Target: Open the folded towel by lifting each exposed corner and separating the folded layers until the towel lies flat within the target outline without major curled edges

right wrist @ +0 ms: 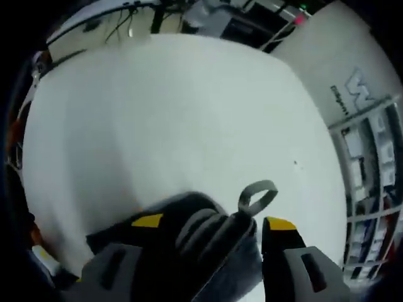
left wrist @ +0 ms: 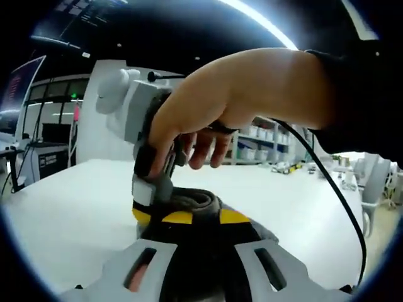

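Between the yellow-tipped jaws of the left gripper (left wrist: 189, 218) sits a thick roll of grey towel (left wrist: 192, 202), the fabric bunched right at the tips; the jaws look closed on it, though the cloth hides the actual contact. Just beyond, a person's hand (left wrist: 233, 104) wraps the handle of the right gripper (left wrist: 150, 182), which comes down onto the same bundle from above.

In the right gripper view, that gripper's own jaws stand on either side of the folded layers, towel (right wrist: 208, 236) filling the gap between them, so I take it as clamped on cloth too. A small hanging loop (right wrist: 257, 196) sticks up from the towel's edge beside the right-hand jaw.

The towel rests on a white table (right wrist: 176, 113); no target outline is visible from here.

This looks like the early part of the job: both tools have a hold on the still-folded bundle. Next, I'd judge, the hands need to draw apart and peel the top layer back, keeping the grips on separate layers, not the whole stack.
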